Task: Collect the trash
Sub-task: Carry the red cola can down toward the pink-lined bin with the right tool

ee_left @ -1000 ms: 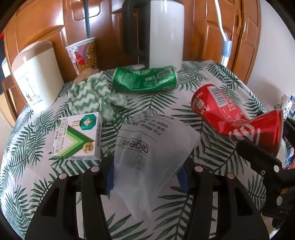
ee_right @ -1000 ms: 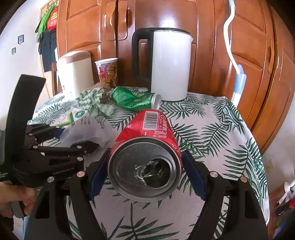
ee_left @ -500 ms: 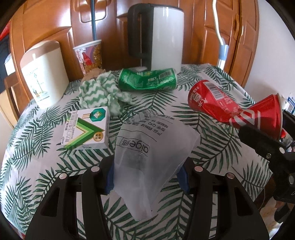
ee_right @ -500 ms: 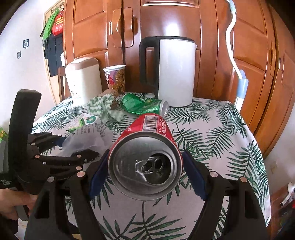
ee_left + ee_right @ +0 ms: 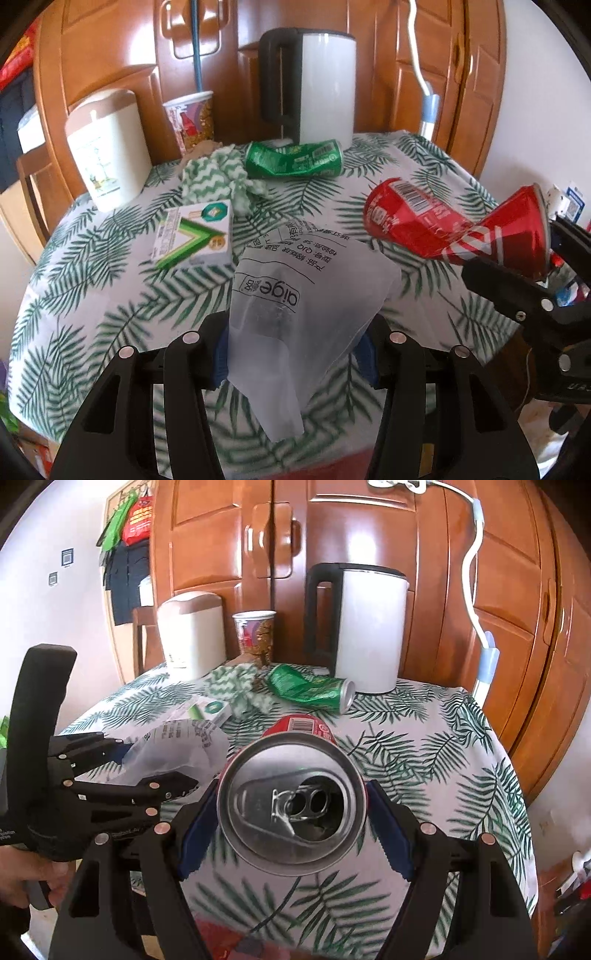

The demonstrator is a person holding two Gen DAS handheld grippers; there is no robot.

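Trash fills both tools above a round table [image 5: 92, 236] draped in a palm-leaf cloth: a translucent plastic bag [image 5: 306, 306] printed with dark lettering hangs at the lower centre of the left wrist view, pinched between the blue pads of the left gripper [image 5: 293, 349], its loose tail drooping below the jaws. At the right edge of that same view a crushed red cola can [image 5: 454, 225] juts in from the right gripper [image 5: 293, 827], whose own camera shows the can's silver top and open mouth dead centre, clamped from both sides by the blue pads and held clear of the cloth. The left gripper appears again at the left of the right wrist view, with a hand [image 5: 22, 878] curled on its grip at the lower left corner. More litter lies on the table: a dented green can [image 5: 295, 158] on its side in the upper middle of the left view, just in front of a white electric kettle [image 5: 314, 85] with a black handle; a crumpled green-and-white zigzag cloth [image 5: 214, 177] just left of the green can; and a white-and-green carton [image 5: 194, 236] flat at centre left. A printed paper cup [image 5: 192, 118] and a cream lidded bin [image 5: 107, 147] stand at the upper left, against orange-brown wooden cabinet doors [image 5: 369, 22] that fill the background.
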